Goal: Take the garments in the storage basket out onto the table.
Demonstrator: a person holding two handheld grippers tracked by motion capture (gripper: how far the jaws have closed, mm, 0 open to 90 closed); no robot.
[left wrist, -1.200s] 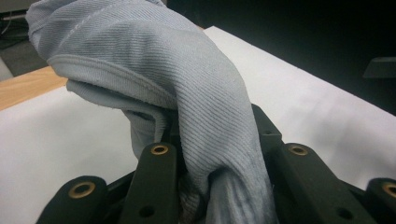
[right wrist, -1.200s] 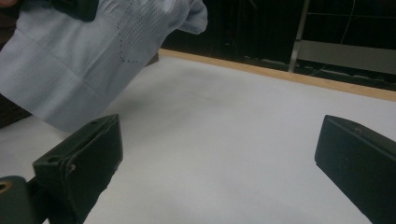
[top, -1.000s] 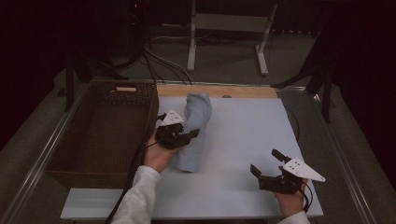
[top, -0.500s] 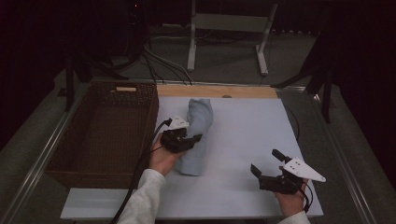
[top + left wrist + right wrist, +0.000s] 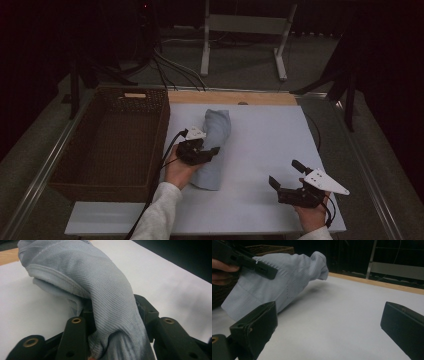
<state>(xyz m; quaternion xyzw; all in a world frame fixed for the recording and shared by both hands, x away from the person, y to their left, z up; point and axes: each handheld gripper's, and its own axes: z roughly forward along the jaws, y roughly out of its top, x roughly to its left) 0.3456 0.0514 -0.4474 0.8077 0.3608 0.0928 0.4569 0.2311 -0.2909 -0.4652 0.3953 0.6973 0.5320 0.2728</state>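
Left tongs [image 5: 206, 152] lower than before, just loosening around rolled grey cloth [image 5: 214, 145]; right tongs [image 5: 289, 176] wide open, empty.

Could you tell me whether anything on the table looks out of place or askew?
Nothing stands out. The cloth lies rolled and rumpled on the white table beside the basket, with the left gripper around its middle. Nothing looks spilled or damaged.

A rolled pale-blue cloth [image 5: 214, 145] lies lengthwise on the white table [image 5: 270, 140].
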